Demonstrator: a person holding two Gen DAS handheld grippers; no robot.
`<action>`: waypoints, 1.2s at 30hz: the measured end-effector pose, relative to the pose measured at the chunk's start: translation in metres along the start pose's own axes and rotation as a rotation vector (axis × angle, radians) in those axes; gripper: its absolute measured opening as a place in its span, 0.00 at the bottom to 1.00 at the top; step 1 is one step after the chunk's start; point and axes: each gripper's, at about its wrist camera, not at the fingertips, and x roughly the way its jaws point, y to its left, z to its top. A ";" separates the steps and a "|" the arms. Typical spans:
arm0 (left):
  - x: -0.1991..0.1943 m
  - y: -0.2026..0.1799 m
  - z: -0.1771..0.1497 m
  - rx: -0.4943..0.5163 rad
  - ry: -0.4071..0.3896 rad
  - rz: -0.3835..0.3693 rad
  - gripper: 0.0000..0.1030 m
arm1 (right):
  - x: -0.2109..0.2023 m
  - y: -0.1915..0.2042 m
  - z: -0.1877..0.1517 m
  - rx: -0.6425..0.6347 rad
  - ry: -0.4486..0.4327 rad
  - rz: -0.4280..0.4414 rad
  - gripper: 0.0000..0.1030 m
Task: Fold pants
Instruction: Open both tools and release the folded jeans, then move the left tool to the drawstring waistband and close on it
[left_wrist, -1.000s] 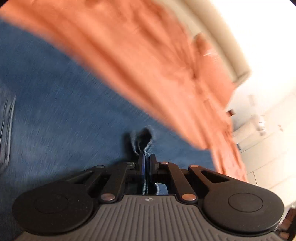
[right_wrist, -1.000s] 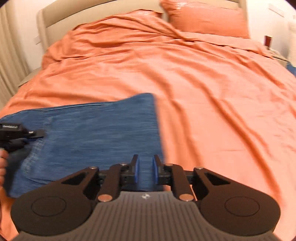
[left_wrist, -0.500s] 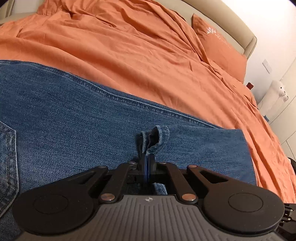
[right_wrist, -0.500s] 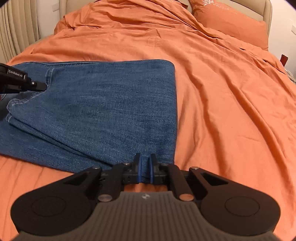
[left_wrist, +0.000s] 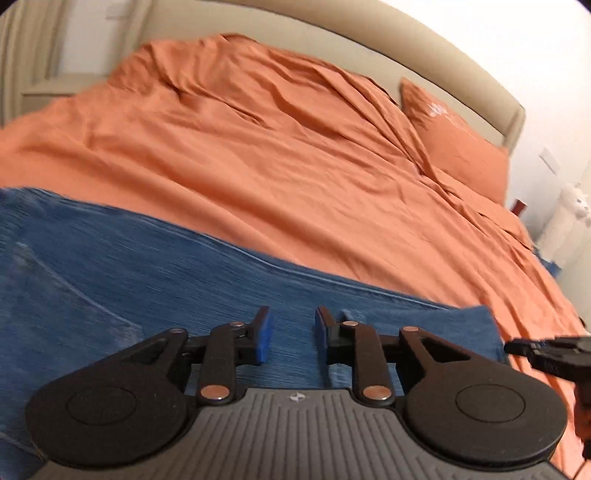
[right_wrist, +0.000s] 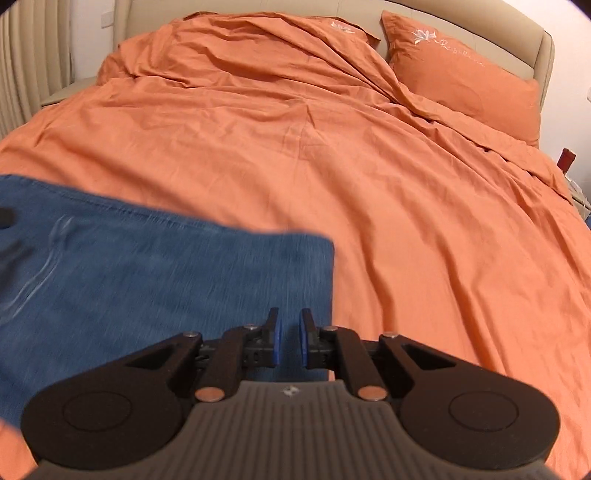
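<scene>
The blue denim pants (left_wrist: 147, 280) lie folded flat on the orange bed cover, and show in the right wrist view (right_wrist: 166, 280) too. My left gripper (left_wrist: 291, 328) is open and empty just above the denim near its front edge. My right gripper (right_wrist: 289, 334) is open and empty over the folded right end of the pants. The right gripper's tip shows at the right edge of the left wrist view (left_wrist: 546, 350).
The orange duvet (right_wrist: 369, 166) covers the whole bed, with an orange pillow (right_wrist: 465, 74) against the beige headboard (right_wrist: 543, 48). A curtain (right_wrist: 33, 55) hangs at the left. A white plush toy (left_wrist: 569, 206) stands beside the bed at the right.
My left gripper has let go of the denim fold it pinched and opened wide. My right gripper has also opened and released the pants edge. Both have lifted slightly.
</scene>
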 end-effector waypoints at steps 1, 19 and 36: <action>-0.003 0.003 0.002 -0.004 -0.006 0.013 0.30 | 0.010 0.002 0.007 -0.013 0.006 -0.019 0.04; -0.081 0.122 0.013 -0.382 -0.111 0.282 0.55 | -0.011 0.078 0.035 -0.113 0.078 0.034 0.12; -0.136 0.249 -0.058 -1.037 -0.288 0.298 0.77 | -0.042 0.149 0.007 -0.075 0.125 0.195 0.14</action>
